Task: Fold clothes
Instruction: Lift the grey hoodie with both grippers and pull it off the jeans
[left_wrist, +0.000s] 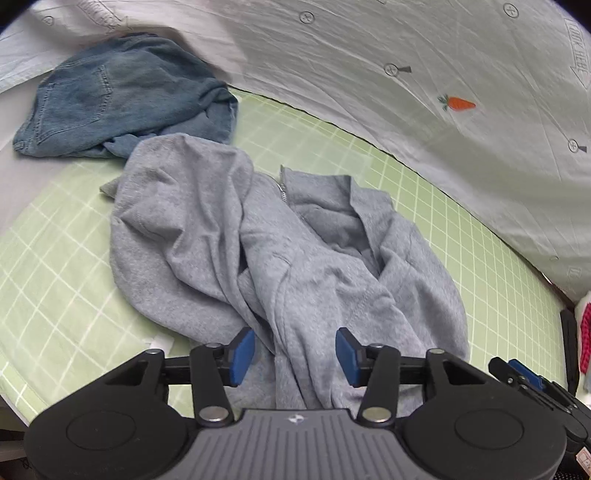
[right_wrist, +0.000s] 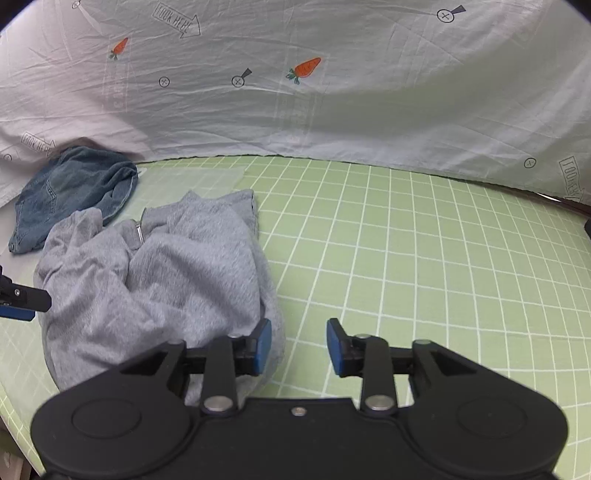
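While the carrot-print sheet (right_wrist: 332, 122) hangs across the far side, your green checked cover (right_wrist: 424, 258) carries the crumpled grey hoodie (left_wrist: 258, 258) near-centre, jeans (left_wrist: 118, 103) bunched far-left touching it. Left gripper (left_wrist: 295, 354) gapes over hoodie fabric, unclamped; right gripper (right_wrist: 299, 347) parted, empty, beside the hoodie's right edge.

surface: green bed sheet (right_wrist: 406, 240) with white grid lines, spread flat | backdrop: pale cloth (right_wrist: 332, 110) hanging behind, creased, printed with orange carrots (right_wrist: 306, 68), "LOOK HERE" arrows (right_wrist: 177, 24) and crossed circles | right edge, left wrist view: red-and-white item (left_wrist: 585, 332), too cut off to identify
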